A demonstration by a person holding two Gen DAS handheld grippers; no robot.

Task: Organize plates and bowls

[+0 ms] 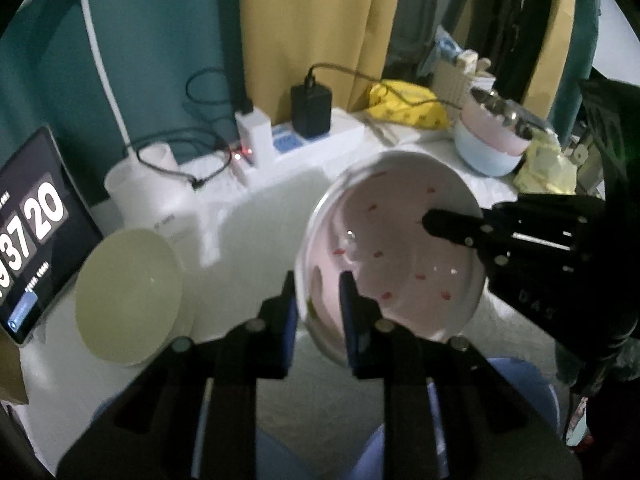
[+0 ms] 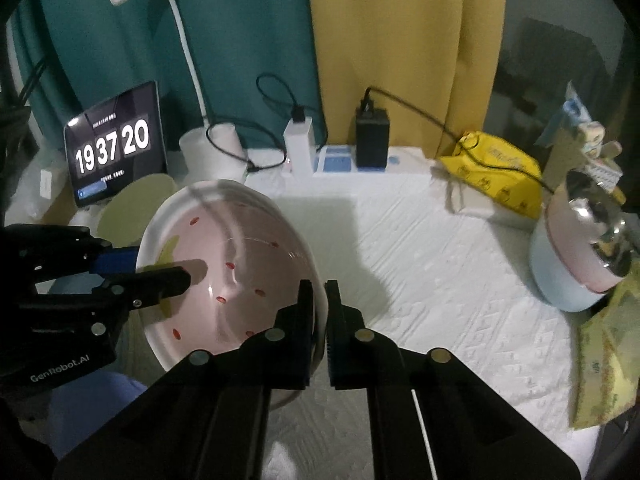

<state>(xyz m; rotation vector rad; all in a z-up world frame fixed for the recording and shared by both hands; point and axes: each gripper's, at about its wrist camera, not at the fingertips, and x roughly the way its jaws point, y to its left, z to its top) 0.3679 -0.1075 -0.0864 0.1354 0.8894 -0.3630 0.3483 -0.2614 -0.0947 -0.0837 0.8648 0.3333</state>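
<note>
I hold the wide pink bowl with red flecks and a white outer wall (image 1: 394, 248) in the air above the white textured tablecloth (image 2: 440, 264), tilted toward me, one tool on each side so it cannot swing; my left gripper (image 1: 318, 280) pinches its rim at about seven o'clock in the left wrist view, one finger inside the bowl and one outside; my right gripper (image 2: 318, 286) is pressed onto the opposite rim the same way, entering the left wrist view from three o'clock. I judge the two-sided grip is meant to carry the bowl level toward a stack.

The flat pale green round plate (image 1: 128, 296) lies on the cloth at nine o'clock of the bowl, apart from it; the stack of a light blue bowl, a pink bowl and a shiny steel bowl (image 2: 580, 256) stands well apart at three o'clock in the right wrist view, probably the place for bowls.

Writing: the dark tablet clock (image 2: 116, 144) at ten o'clock reads "19 37 20"; the left tool's body shows "GenRobot.AI"; the print on the yellow packet (image 2: 496, 172) is too small to read.
</note>
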